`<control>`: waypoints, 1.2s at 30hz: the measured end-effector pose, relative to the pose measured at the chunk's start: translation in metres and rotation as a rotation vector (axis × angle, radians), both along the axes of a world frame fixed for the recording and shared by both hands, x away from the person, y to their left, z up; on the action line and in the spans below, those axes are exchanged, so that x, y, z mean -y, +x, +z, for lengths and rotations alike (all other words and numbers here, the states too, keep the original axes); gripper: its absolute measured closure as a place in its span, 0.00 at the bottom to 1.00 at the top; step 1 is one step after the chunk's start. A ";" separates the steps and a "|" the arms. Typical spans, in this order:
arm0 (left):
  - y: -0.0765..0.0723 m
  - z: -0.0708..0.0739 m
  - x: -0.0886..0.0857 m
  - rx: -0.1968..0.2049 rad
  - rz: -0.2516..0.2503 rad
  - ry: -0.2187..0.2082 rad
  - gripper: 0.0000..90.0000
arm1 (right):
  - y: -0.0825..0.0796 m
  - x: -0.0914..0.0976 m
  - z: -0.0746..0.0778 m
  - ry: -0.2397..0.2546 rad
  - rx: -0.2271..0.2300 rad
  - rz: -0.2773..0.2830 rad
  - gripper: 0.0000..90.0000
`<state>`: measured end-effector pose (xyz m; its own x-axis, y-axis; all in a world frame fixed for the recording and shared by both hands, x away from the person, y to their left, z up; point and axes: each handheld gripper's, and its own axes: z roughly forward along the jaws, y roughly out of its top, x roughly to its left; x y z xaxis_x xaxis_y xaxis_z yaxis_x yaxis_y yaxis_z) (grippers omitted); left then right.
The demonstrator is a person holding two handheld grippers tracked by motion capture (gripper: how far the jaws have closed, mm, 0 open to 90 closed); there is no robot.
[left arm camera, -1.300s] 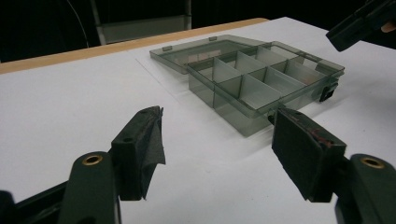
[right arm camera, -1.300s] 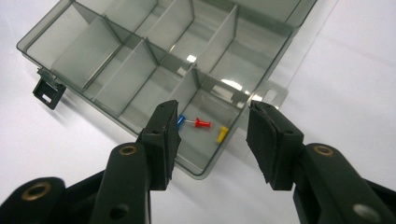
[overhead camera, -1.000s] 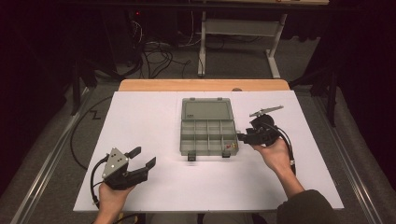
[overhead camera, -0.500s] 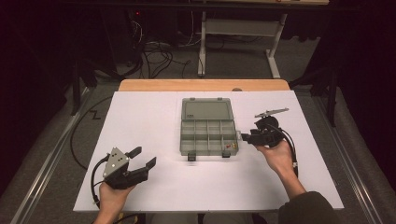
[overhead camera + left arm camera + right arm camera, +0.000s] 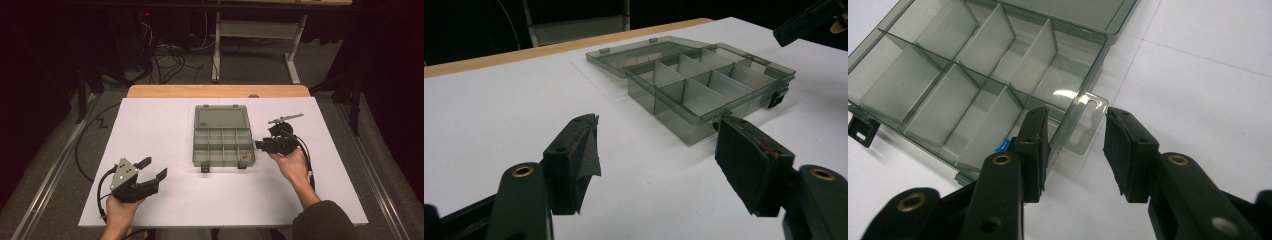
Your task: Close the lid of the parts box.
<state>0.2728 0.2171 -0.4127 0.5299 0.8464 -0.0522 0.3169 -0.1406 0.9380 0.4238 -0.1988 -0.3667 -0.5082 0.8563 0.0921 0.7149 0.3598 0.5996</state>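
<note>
White table (image 5: 150, 130), open compartment box (image 5: 221, 142), its side tab between right gripper (image 5: 1075, 145) closing jaws, untouched, left gripper (image 5: 152, 170) agape.

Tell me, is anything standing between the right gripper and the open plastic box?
Nothing visible. The right gripper has been closing; its jaws straddle the hang tab on the box, with bare white table around them.

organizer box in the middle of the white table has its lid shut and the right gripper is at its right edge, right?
Not quite: the organizer box has its lid open, laid flat behind it, as the high view shows. The right gripper is indeed at its right edge.
</note>
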 end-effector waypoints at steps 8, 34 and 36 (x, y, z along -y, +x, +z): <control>-0.001 0.000 -0.002 -0.001 0.012 -0.007 0.38 | 0.004 -0.007 -0.002 -0.032 -0.029 0.014 0.78; -0.009 0.001 -0.007 0.004 0.037 -0.006 0.37 | 0.029 -0.027 -0.014 -0.071 -0.132 -0.008 0.78; -0.009 0.000 -0.006 0.005 0.034 -0.003 0.37 | 0.029 -0.028 -0.014 -0.070 -0.136 -0.015 0.78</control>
